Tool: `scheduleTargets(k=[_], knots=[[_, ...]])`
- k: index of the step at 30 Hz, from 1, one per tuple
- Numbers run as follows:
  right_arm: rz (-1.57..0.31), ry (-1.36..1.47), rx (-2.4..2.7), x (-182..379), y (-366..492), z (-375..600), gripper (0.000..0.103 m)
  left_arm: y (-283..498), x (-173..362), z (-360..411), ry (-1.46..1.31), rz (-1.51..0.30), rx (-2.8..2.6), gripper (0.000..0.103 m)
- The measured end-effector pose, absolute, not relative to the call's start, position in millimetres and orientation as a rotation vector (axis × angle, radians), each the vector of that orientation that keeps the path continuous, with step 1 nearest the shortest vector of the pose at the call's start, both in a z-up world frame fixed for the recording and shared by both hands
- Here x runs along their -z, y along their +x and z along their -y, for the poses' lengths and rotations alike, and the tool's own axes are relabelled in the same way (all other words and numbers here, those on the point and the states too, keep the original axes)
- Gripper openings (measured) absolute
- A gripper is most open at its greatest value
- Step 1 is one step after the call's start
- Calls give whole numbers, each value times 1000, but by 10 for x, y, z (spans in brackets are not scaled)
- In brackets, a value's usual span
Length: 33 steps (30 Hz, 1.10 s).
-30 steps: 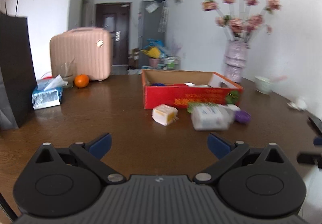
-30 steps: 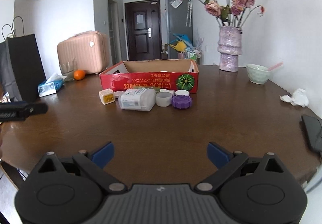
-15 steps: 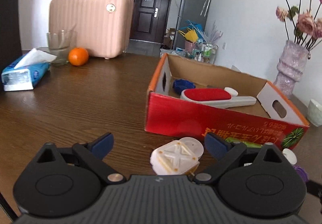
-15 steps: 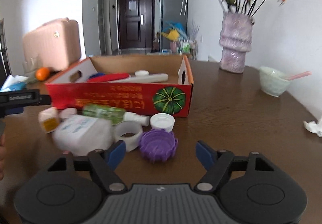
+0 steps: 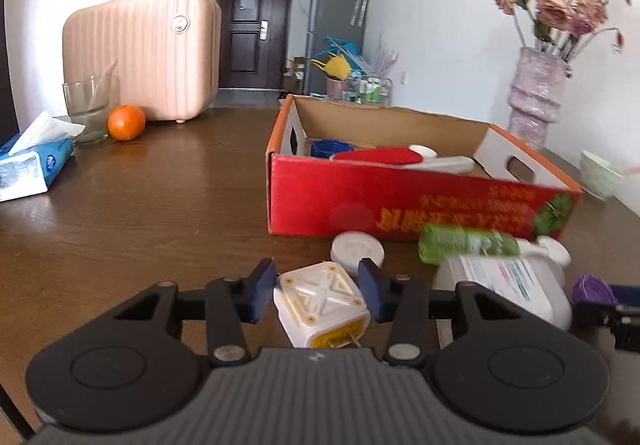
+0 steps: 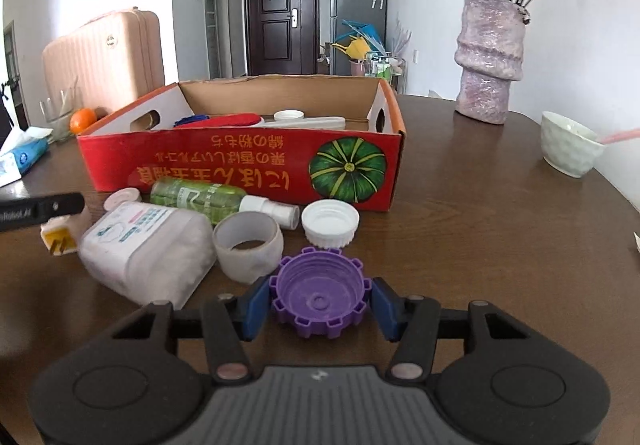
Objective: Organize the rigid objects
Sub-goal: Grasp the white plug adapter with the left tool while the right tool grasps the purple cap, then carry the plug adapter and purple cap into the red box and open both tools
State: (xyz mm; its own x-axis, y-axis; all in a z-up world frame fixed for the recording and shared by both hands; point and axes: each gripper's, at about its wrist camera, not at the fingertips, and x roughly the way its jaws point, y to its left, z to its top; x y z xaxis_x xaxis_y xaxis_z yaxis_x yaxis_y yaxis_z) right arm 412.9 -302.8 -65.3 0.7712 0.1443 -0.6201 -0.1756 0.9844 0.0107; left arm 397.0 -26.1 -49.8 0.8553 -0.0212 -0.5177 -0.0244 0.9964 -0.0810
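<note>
My left gripper point(image 5: 316, 291) has its jaws closing, blue pads against both sides of a white and yellow plug cube point(image 5: 320, 299) on the brown table. My right gripper point(image 6: 320, 303) is closing too, pads at the rim of a purple toothed cap point(image 6: 318, 297). Ahead stands a red cardboard box point(image 6: 240, 165) holding a red and white brush, a blue lid and a white cap. In front of it lie a white bottle point(image 6: 148, 249), a green bottle point(image 6: 196, 197), a tape roll point(image 6: 248, 245), a white cap point(image 6: 330, 221) and a flat white lid point(image 5: 357, 247).
A purple vase point(image 6: 490, 57) with flowers and a pale bowl point(image 6: 570, 143) stand at the back right. A pink suitcase point(image 5: 144, 53), a glass point(image 5: 88, 105), an orange point(image 5: 126, 122) and a tissue pack point(image 5: 32, 165) sit at the back left.
Both grippers moved forward and down to the objects in front of the box. Their wide jaws narrowed, the left around the plug cube, the right around the purple cap.
</note>
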Motion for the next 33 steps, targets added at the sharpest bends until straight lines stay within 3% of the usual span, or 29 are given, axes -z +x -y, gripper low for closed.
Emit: scheduleTargets(k=[11, 13, 14, 17, 20, 21, 33], knots=[[-647, -63, -324, 617, 2927, 2638, 53, 2834, 504, 176, 9, -543, 249, 44], [-657, -67, -338, 655, 2822, 2555, 53, 2779, 505, 204, 24, -564, 244, 64], [-652, -67, -337, 664, 2784, 2529, 53, 2767, 511, 221, 24, -577, 237, 69], [-648, -82, -336, 644, 2732, 2467, 54, 2751, 539, 250, -10, -595, 216, 72], [-648, -83, -325, 634, 2729, 2468, 54, 2758, 593, 281, -35, -599, 199, 56], [-649, -83, -322, 639, 2727, 2473, 54, 2764, 610, 292, -33, -595, 190, 42], [-637, -80, -298, 665, 2702, 2521, 53, 2741, 654, 370, -4, -624, 183, 39]])
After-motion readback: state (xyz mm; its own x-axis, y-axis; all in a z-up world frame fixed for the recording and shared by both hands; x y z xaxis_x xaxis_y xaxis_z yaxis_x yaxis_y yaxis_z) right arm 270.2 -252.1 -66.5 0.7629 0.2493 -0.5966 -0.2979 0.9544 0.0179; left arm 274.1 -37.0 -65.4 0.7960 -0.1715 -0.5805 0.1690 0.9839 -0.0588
